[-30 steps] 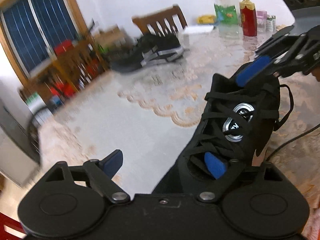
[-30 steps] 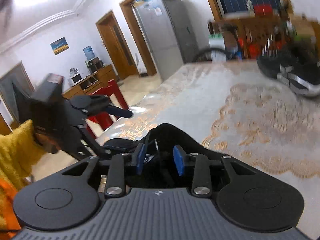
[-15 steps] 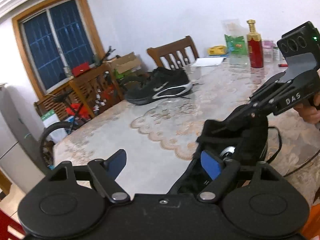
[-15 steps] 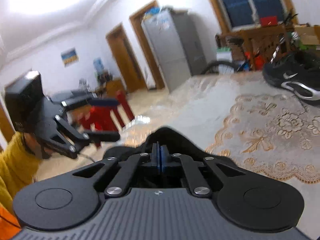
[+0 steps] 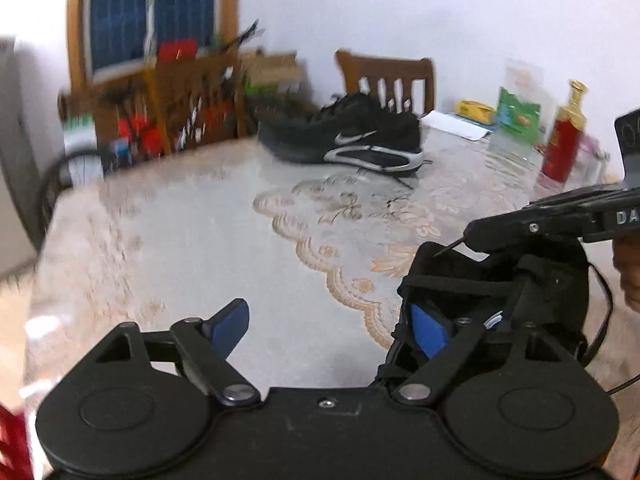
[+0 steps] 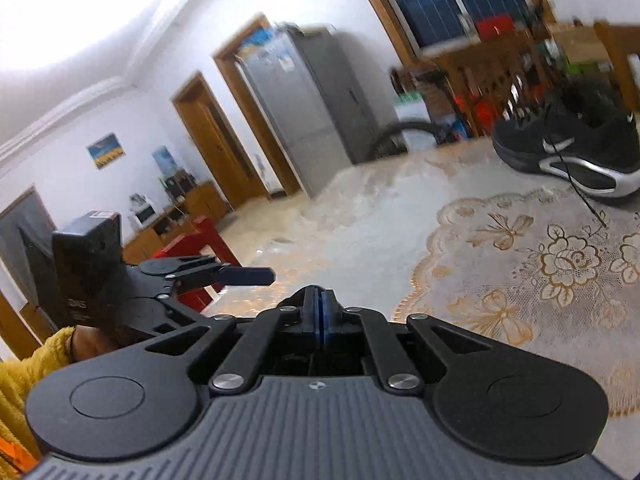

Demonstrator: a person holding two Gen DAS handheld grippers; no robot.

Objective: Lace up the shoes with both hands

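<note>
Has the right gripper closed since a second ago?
Yes. The right gripper pads, apart a second ago, now meet above the near shoe; what they pinch is hidden.

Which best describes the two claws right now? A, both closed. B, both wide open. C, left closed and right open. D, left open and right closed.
D. The left claw has its blue pads far apart, one of them inside the near shoe, while the right claw has its blue pads pressed together; what they pinch cannot be made out.
</note>
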